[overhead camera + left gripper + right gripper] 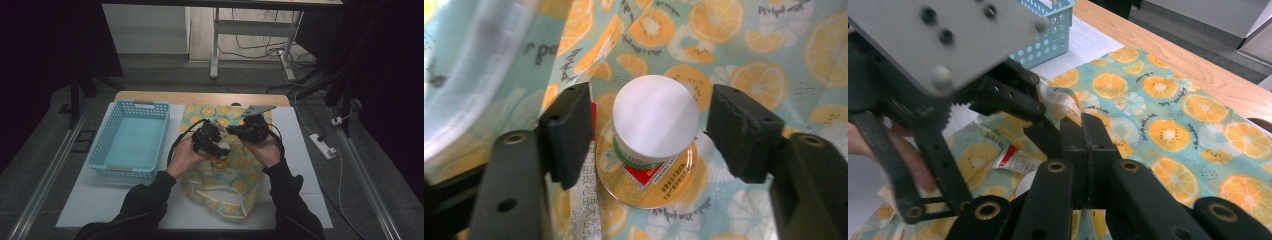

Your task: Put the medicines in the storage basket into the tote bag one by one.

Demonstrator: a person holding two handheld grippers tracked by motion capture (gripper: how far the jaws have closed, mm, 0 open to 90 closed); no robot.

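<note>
Two black jaws of the left gripper [644, 135] stand apart around a white-capped bottle [655, 125], pads clear at nine and three o'clock, likely letting it settle into the fruit-print bag [769, 45]. The right gripper [1083, 135], jaws together, seems to pinch the bag's edge to hold its mouth open, with the blue basket [131, 137] at nine o'clock.

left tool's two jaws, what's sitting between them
In the left gripper view, a white-capped bottle stands between the jaws of the left tool, apart from both pads, on the fruit-print bag.
</note>
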